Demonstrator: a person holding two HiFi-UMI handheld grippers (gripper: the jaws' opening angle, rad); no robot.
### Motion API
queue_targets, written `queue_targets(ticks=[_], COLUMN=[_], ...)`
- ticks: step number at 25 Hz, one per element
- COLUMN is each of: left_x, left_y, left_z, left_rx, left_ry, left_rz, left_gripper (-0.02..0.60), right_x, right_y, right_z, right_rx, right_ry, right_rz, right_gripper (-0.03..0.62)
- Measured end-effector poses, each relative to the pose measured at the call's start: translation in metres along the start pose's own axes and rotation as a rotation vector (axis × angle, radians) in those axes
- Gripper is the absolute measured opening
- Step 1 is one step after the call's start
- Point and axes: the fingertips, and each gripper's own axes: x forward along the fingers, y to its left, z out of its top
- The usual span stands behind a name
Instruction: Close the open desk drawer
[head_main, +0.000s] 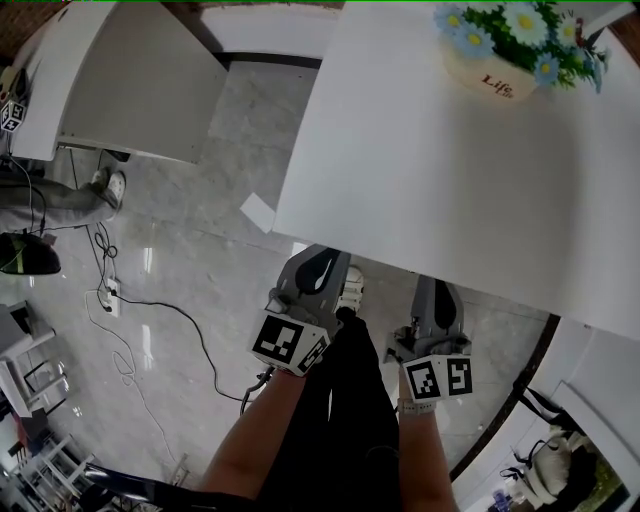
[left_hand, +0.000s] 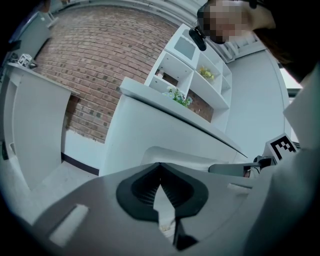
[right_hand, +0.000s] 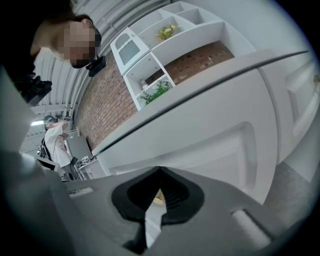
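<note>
The white desk fills the right of the head view; its top hides the drawer there. In both gripper views a raised white drawer front sits close ahead in the desk's face, and it looks level with that face. My left gripper and right gripper are side by side at the desk's near edge, tips pointing under the top. The jaws of the left gripper meet with nothing between them, and so do those of the right gripper.
A pot of blue and white flowers stands on the desk's far part. A second white desk stands at the left, with cables on the marble floor. A white shelf unit stands against a brick wall. My own legs are below the grippers.
</note>
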Motion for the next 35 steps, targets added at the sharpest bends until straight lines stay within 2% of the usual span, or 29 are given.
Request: queue_targets(ticks=[7, 17, 27, 35], left_x=[-0.002, -0.042, -0.101, -0.130], left_y=[0.000, -0.023, -0.067, -0.081], left_z=[-0.003, 0.009, 0.066, 0.117], left_rx=[0.018, 0.080, 0.126, 0.141], left_ry=[0.015, -0.003, -0.015, -0.069], left_rz=[-0.010, -0.058, -0.121, -0.118], left_gripper=[0.002, 0.002, 0.002, 0.002], right_x=[-0.001, -0.038, -0.097, -0.137], right_y=[0.001, 0.027, 0.080, 0.099], right_z=[0.000, 0.017, 0.071, 0.120], right_rx=[-0.041, -0.164, -0.300, -0.353], right_ry=[0.003, -0.033, -0.035, -0.101], right_rz=[0.012, 0.062, 0.141, 0.117], right_gripper=[0.000, 0.000, 0.000, 0.000])
